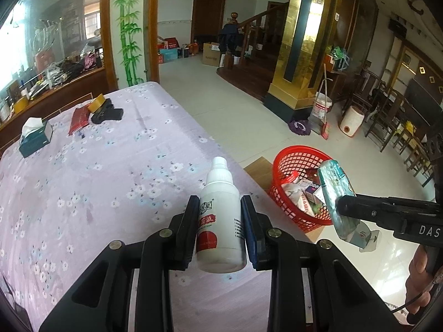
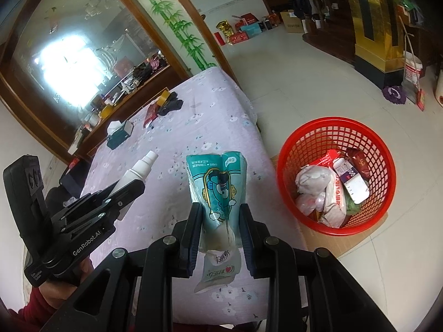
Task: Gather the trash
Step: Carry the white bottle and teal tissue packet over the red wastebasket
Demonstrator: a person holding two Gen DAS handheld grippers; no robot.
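At frame centre, left gripper [image 1: 220, 222]: pinching white bottle [image 1: 220, 221] above floral tablecloth [image 1: 97, 166]
Right gripper [image 2: 220, 229]: pinching teal wrapper [image 2: 218, 188]
Red basket [image 2: 288, 149], lower right: holds trash

Pale tiled floor [image 1: 221, 110], glossy, bright daylight. Gold-clad pillar [image 1: 301, 41] on a dark base stands mid-room. Left of the pillar: a wooden staircase [image 1: 249, 36] with turned newel post, a dark wooden door [image 1: 207, 13] behind it. Further left, a white wall panel painted with green bamboo [image 1: 128, 27], then a wood-framed glass partition [image 1: 52, 30] glaring with window light. Right of the pillar: dark wooden chairs [image 1: 387, 116] along the wall.
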